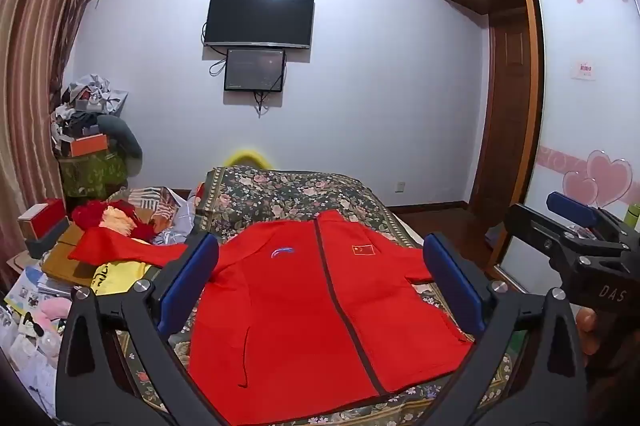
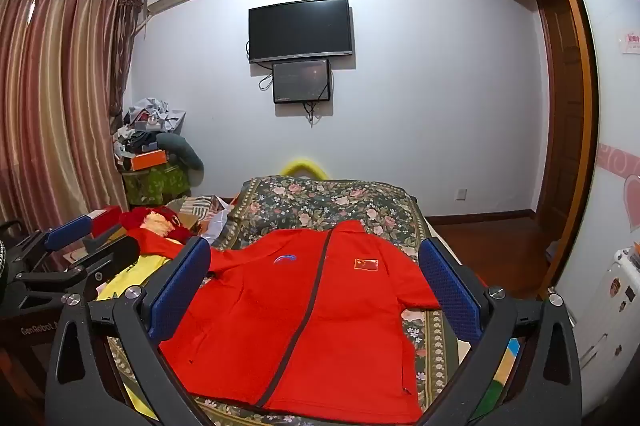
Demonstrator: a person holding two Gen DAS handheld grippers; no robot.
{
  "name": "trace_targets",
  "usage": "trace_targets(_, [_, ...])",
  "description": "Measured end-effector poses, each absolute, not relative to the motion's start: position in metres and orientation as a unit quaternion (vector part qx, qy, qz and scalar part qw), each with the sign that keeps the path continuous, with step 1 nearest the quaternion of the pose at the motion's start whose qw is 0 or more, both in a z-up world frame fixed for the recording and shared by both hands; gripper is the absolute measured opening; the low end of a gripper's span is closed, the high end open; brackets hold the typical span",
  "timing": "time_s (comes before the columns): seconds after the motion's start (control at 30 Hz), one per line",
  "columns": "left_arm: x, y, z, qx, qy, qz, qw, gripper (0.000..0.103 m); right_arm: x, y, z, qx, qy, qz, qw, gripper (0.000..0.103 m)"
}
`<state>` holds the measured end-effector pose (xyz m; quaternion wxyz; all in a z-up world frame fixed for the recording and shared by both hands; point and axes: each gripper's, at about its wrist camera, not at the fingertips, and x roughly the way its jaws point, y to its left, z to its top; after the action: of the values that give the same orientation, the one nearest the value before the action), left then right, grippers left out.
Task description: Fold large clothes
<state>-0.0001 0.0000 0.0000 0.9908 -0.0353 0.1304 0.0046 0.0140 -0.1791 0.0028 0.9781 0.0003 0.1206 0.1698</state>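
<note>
Pale walls close off the far end of the bedroom in my left wrist view, with a dark television (image 1: 259, 18) mounted over a smaller screen (image 1: 255, 69), striped curtains (image 1: 36, 66) on the left and a wooden wardrobe (image 1: 504, 74) on the right. Below them the bed (image 1: 280, 194) carries a floral cover, and the red jacket (image 1: 320, 314) lies flat on it, zipped, collar toward the wall, one sleeve reaching out left over the clutter beside the bed. My left tongs (image 1: 320, 286) hang above the jacket's lower half, spread wide, blue pads on either side of it and gripping nothing. At the right edge my right tongs (image 1: 576, 226) show from the side, level with mine and clear of the cloth.

From the right wrist view the same wall, television (image 2: 300, 28) and curtains (image 2: 56, 98) appear, shifted a little. The jacket (image 2: 304, 322) fills the near part of the bed (image 2: 320, 202), its flag patch on the right chest. My right tongs (image 2: 316, 290) are also spread wide above the fabric, holding nothing. My left tongs (image 2: 76, 242) sit at the left edge over the bedside clutter, seen side on; from here I cannot tell their spread.
</note>
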Motion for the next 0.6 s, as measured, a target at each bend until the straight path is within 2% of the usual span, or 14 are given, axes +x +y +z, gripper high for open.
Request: trace_targets(0.6, [0.002,0.006,-0.001,-0.054,0.138,0.005,0.989,0.103,0.015,-0.178,0.003,-0.002,0.128,0.169,0.977,0.103])
